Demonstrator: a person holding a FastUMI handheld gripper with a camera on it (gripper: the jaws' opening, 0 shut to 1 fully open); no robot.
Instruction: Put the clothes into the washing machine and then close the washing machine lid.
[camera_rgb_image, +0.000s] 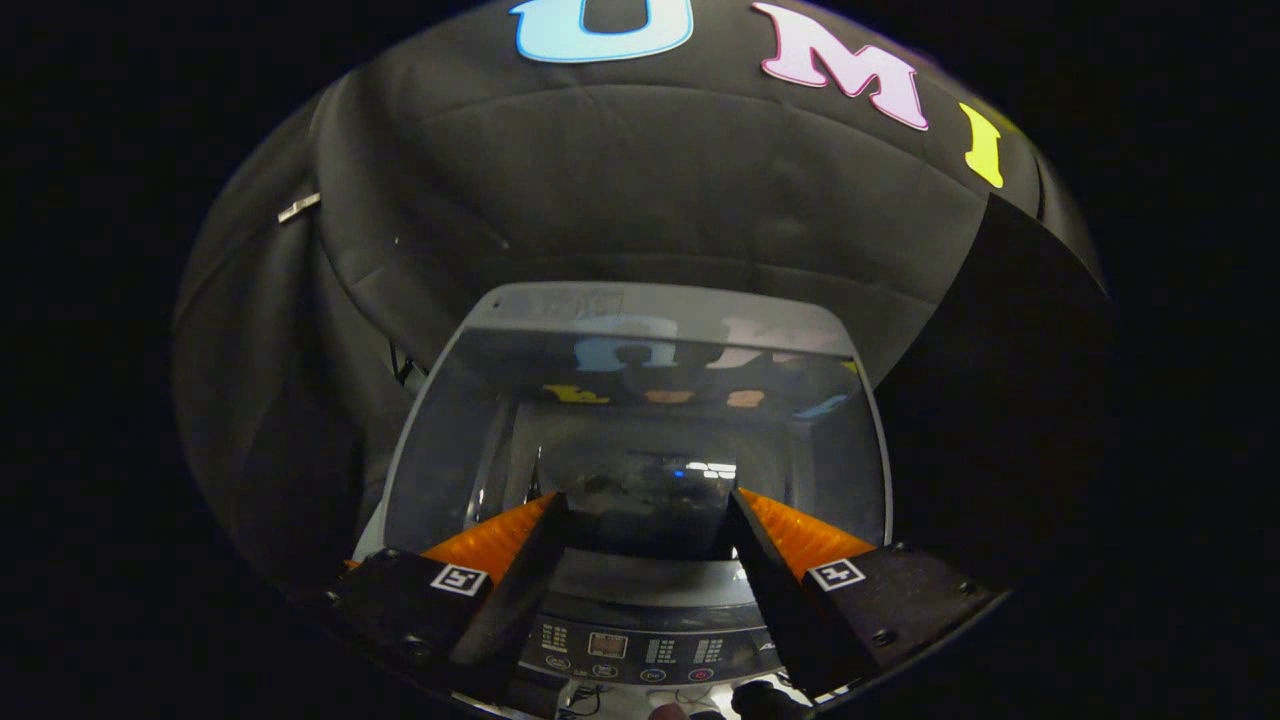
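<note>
A top-loading washing machine (650, 592) stands just below and ahead of me. Its control panel (640, 650) with buttons and a small display lies between the bases of my fingers. The lid (640, 420), dark glass in a grey frame, lies down flat over the tub and reflects the booth. What is under the glass I cannot make out. My gripper (645, 500) is open, its fingers spread wide over the front edge of the lid with nothing between them. Whether the tips touch the glass is unclear.
The booth's black cloth wall (640, 200) rises close behind the machine and curves round on the left. A small metal clip (298, 207) hangs on the cloth at the far left. Dark cables (765, 698) lie below the control panel.
</note>
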